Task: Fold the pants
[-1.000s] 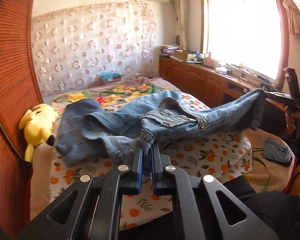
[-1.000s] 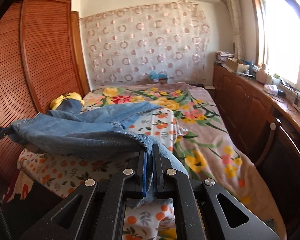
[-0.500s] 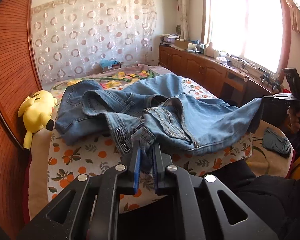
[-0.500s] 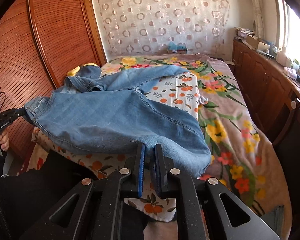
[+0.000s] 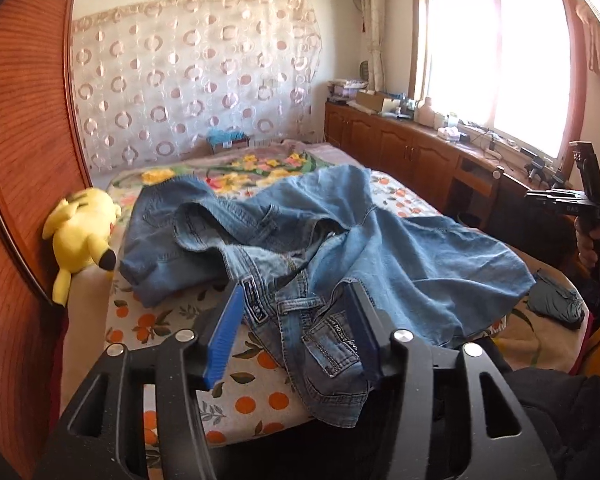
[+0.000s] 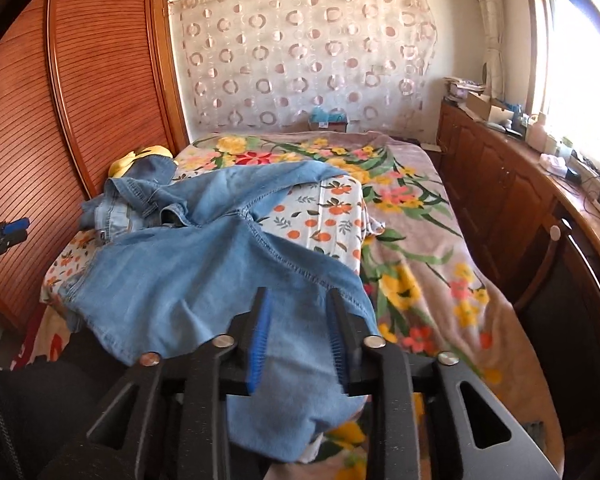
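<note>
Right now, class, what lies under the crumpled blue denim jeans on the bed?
Under the blue denim jeans lies a white sheet printed with oranges, spread over a floral blanket. Anything beneath the denim itself is hidden.

A: Where do the views sit?
B: Each low at the bed's foot edge, facing the curtained wall; both close over the jeans, shared between them.

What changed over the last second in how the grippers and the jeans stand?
Both grippers let go: the left gripper and right gripper were clamped on the blue denim jeans, holding them up, and now stand open. The jeans dropped onto the orange-print sheet. The yellow plush toy stayed put.
</note>
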Available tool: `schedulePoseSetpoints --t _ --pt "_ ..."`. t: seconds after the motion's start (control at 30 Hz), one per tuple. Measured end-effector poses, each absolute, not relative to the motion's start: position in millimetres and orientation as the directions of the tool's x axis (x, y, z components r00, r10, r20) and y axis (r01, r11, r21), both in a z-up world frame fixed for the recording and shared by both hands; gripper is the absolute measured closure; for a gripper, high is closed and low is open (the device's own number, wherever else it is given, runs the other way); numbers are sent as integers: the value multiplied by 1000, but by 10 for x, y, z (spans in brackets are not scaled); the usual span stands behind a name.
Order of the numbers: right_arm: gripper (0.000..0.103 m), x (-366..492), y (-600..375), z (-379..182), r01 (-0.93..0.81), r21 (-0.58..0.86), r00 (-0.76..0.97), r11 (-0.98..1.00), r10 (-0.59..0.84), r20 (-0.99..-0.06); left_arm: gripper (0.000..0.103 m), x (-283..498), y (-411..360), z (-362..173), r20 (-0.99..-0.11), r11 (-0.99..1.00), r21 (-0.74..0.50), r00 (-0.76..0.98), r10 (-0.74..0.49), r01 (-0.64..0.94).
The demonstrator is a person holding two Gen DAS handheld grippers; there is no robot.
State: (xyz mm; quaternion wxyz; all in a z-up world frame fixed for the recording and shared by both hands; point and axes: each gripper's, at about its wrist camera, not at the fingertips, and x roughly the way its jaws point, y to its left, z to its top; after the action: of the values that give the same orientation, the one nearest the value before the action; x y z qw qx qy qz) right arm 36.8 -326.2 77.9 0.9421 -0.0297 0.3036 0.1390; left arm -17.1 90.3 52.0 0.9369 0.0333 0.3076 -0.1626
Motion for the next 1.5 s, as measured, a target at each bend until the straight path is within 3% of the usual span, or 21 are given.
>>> schedulePoseSetpoints --t 0.13,0.23,1.0,1.27,1.5 --pt "56 598 -3129 684 -292 35 778 956 259 -573 49 -55 860 435 -604 946 -30 749 -274 322" --pt "54 795 -3022 572 -301 52 771 952 275 -575 49 43 841 378 -613 947 -34 742 -272 319" --pt "53 3337 -2686 228 -315 -79 706 946 178 -685 48 1845 856 64 -669 969 -47 713 -209 241" --pt "53 4223 -2434 -79 -372 -143 659 917 153 -736 49 2142 940 -158 -702 978 -66 688 -186 197" --pt "50 4595 -2303 -151 -376 -202 682 904 123 -721 48 2222 976 -260 -724 978 -79 663 -191 194"
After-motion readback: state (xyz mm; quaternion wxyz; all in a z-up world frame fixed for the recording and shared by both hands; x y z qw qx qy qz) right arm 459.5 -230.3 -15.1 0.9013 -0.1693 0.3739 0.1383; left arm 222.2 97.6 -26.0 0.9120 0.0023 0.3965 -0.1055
